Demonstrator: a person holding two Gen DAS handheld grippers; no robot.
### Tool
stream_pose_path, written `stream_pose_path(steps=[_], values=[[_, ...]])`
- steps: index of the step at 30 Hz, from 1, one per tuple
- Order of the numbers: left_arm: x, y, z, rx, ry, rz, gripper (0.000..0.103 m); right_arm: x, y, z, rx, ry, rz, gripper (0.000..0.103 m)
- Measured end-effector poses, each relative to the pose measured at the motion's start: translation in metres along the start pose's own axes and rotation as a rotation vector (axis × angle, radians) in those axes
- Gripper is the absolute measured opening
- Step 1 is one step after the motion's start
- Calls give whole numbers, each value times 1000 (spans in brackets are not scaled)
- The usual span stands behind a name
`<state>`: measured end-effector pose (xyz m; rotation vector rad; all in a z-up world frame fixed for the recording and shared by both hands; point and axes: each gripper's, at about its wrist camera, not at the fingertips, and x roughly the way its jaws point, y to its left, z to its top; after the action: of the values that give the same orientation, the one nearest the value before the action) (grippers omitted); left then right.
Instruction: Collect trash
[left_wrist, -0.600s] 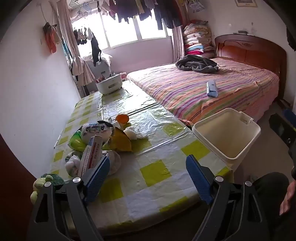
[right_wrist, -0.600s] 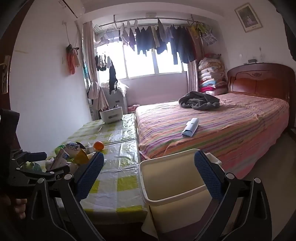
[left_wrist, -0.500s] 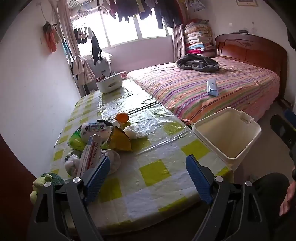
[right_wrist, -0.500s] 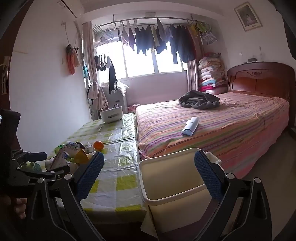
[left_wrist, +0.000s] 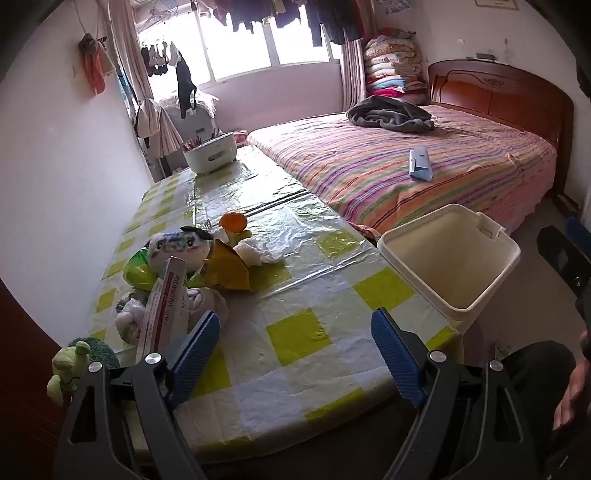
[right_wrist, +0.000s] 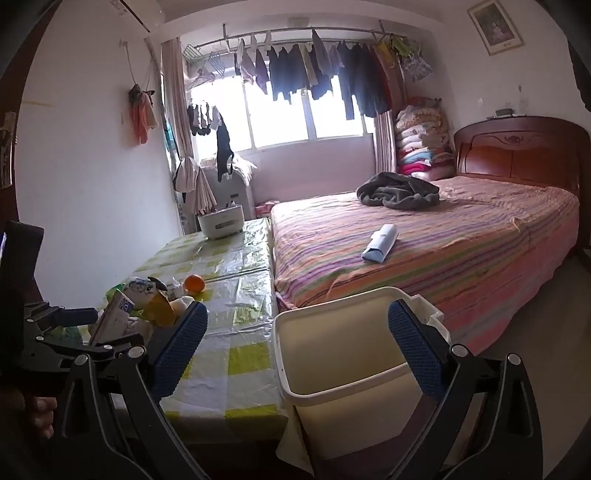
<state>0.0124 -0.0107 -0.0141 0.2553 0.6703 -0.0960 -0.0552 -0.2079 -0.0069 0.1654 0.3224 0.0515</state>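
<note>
Left wrist view: left gripper (left_wrist: 297, 352) jaws spread wide, nothing between them, above the table (left_wrist: 295, 332). Trash pile (left_wrist: 207, 266) sat left of centre: crumpled tissue (left_wrist: 255, 253), yellow wrapper (left_wrist: 227, 271), carton (left_wrist: 162, 299). All probably light and crushable; pinch the tissue mid-bunch.

Right wrist view: right gripper (right_wrist: 297, 343) also spread and empty, over the empty bin (right_wrist: 332, 347) beside the table.
</note>
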Motion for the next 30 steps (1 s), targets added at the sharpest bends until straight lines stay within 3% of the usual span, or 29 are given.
stream_pose_path(steps=[30], values=[[1, 9, -7, 3, 5, 0, 82, 5, 18, 4, -24, 26, 27, 97]])
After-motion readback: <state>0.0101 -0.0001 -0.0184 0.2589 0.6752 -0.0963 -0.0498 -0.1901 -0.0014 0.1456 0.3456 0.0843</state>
